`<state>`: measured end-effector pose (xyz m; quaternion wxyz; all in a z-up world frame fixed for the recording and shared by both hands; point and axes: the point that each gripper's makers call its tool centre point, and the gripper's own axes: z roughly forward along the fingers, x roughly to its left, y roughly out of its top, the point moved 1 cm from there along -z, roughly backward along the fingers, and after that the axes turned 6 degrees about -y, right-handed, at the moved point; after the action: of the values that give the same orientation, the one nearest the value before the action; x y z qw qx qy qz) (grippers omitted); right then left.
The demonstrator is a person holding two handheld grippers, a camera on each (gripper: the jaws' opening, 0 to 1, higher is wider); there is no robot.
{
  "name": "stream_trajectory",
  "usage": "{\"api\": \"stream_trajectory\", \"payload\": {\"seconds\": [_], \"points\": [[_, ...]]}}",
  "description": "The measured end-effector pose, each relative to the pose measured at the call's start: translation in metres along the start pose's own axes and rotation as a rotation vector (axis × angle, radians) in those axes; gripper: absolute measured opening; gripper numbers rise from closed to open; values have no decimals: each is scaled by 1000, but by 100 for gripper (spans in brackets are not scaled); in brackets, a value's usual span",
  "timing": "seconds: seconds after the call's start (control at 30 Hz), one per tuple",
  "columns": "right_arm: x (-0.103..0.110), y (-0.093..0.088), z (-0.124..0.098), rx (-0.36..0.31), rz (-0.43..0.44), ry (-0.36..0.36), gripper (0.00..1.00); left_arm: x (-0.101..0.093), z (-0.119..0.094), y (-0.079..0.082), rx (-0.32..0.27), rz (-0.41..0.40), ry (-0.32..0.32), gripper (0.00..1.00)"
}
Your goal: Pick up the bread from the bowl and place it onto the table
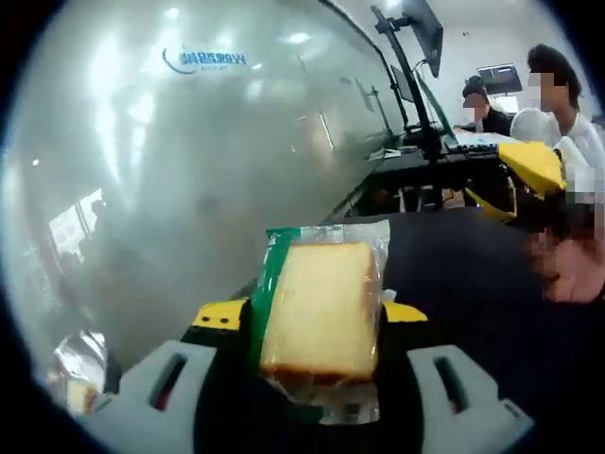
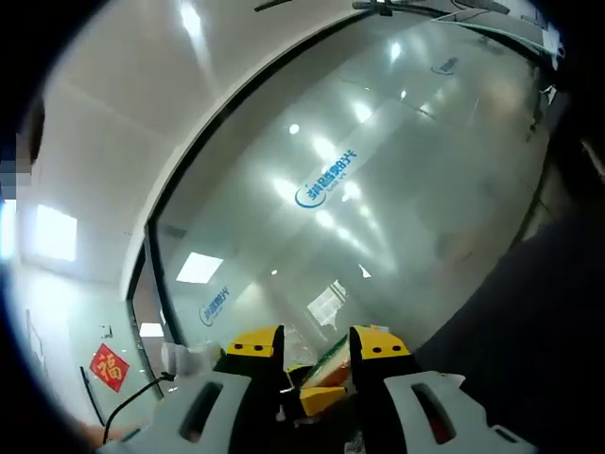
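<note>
Low centre of the left gripper view, the left gripper (image 1: 317, 326) pinches the wrapped bread slice (image 1: 321, 307) upright above the dark table (image 1: 473, 274), and the slippery wrapper (image 1: 352, 235) could let it slide out. Right gripper (image 2: 317, 364), bottom centre, sits nearly closed on something yellow and green; what it is, I cannot tell.

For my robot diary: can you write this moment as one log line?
left gripper: shut on bread | bread: wrapped, lifted above dark table | right gripper: cannot tell

Blue logo lettering on frosted glass wall (image 2: 326, 186), too blurred to read; red sign (image 2: 110, 366) likewise.
</note>
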<state>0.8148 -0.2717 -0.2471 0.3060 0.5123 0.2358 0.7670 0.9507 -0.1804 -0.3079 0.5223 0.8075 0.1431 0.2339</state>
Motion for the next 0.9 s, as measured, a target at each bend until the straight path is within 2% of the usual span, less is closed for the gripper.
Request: {"api": "stream_trajectory", "payload": {"seconds": [0.03,0.07,0.13,0.3,0.37,0.47,0.53,0.63,0.73,0.9], "points": [[-1,-1,0,1,4,-4,25,-9,11,-5,17,-20,-4,43],[-1,-2,1,3,7,-7,25,-10,17,-9,18,-26,-5,43],[0,-3,0,7,15,-11,25,-15,22,-18,32,-34,-1,43],[2,-3,-1,8,28,-15,25,-20,21,-31,41,-77,-10,44],[3,-4,0,12,43,-12,25,-22,20,-32,46,-107,-14,44],[2,-10,1,32,62,-21,25,-27,18,-31,43,-110,-20,44],[-17,-9,8,38,68,-24,25,-30,20,-32,46,-111,-28,45],[-11,-8,5,35,68,-25,25,-26,22,-33,45,-94,-21,46],[-19,-8,7,38,77,-32,25,-26,21,-32,25,-102,-27,48],[-23,-11,7,49,83,-47,25,-26,15,-26,-12,-63,-27,51]]}}
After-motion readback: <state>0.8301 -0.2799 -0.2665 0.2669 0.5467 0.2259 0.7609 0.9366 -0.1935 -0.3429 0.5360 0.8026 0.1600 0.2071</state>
